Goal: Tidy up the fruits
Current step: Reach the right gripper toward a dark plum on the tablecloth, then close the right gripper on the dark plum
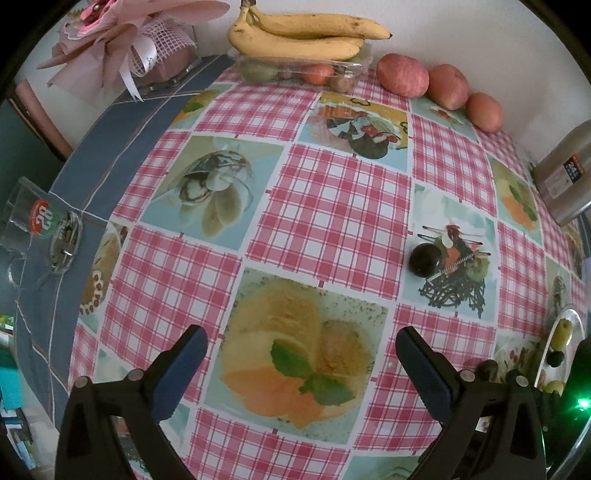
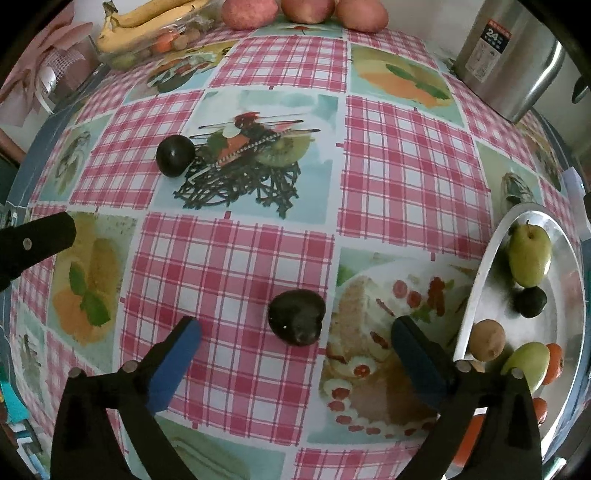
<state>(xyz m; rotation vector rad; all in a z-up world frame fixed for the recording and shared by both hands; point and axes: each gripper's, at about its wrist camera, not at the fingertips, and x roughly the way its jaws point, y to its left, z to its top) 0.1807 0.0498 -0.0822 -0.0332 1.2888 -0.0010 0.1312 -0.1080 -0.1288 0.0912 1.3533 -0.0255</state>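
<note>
A dark, heart-shaped fruit (image 2: 296, 317) lies on the checked tablecloth between the open fingers of my right gripper (image 2: 295, 354), just ahead of the tips. A round dark plum (image 2: 175, 155) lies farther off to the left; it also shows in the left wrist view (image 1: 425, 260). A silver plate (image 2: 480, 273) at the right holds green pears (image 2: 529, 254), a kiwi (image 2: 487, 339), a dark fruit (image 2: 531, 301) and orange fruits. My left gripper (image 1: 301, 350) is open and empty over the cloth.
Bananas (image 1: 306, 33) rest on a clear plastic box of fruit (image 1: 299, 70) at the back. Three red apples (image 1: 402, 74) line the wall. A steel pot (image 2: 509, 59) stands back right. A glass (image 1: 40, 229) and a pink bouquet (image 1: 122, 44) sit at the left.
</note>
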